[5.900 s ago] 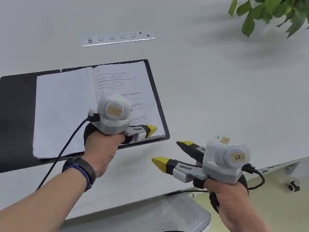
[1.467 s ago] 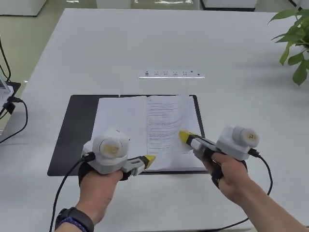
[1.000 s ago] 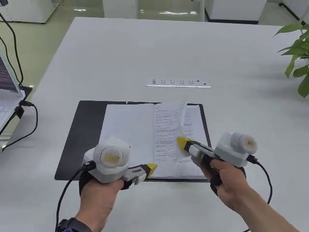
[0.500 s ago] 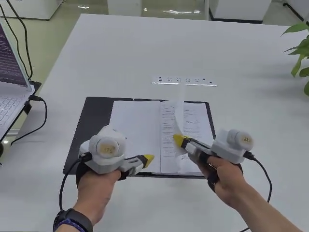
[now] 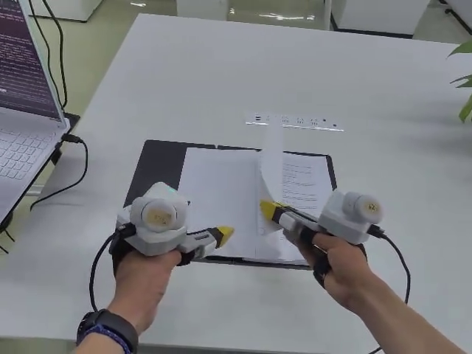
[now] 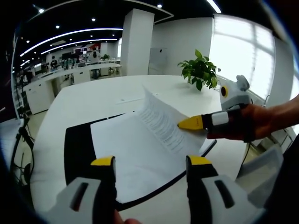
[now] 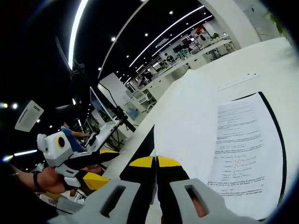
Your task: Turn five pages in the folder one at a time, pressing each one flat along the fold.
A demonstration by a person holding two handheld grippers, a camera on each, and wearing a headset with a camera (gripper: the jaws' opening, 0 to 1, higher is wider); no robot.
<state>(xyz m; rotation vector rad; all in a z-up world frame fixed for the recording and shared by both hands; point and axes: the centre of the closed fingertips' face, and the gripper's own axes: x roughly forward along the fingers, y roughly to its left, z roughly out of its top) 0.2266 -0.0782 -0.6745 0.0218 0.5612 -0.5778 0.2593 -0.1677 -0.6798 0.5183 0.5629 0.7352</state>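
A black folder [image 5: 151, 171] lies open on the white table with a blank sheet on its left side and a printed page [image 5: 306, 181] on the right. One page [image 5: 270, 171] stands nearly upright over the fold, its lower edge pinched in my right gripper [image 5: 268, 211], which is shut on it. In the right gripper view the yellow tips [image 7: 156, 162] are pressed together on the sheet [image 7: 187, 121]. My left gripper [image 5: 220, 237] hovers open over the folder's front edge, nothing between its fingers [image 6: 103, 161]. The right gripper [image 6: 190, 123] and lifted page [image 6: 161, 116] are also in the left gripper view.
An open laptop [image 5: 22, 110] sits at the left edge with a cable [image 5: 70, 181] trailing toward the folder. A white power strip [image 5: 295, 122] is set into the table behind the folder. Plant leaves [image 5: 464, 74] reach in at the right.
My right gripper, earlier open beside the folder, has closed on a right-hand page and lifted it up and leftward until it stands over the fold. The left gripper has stayed near the front edge.
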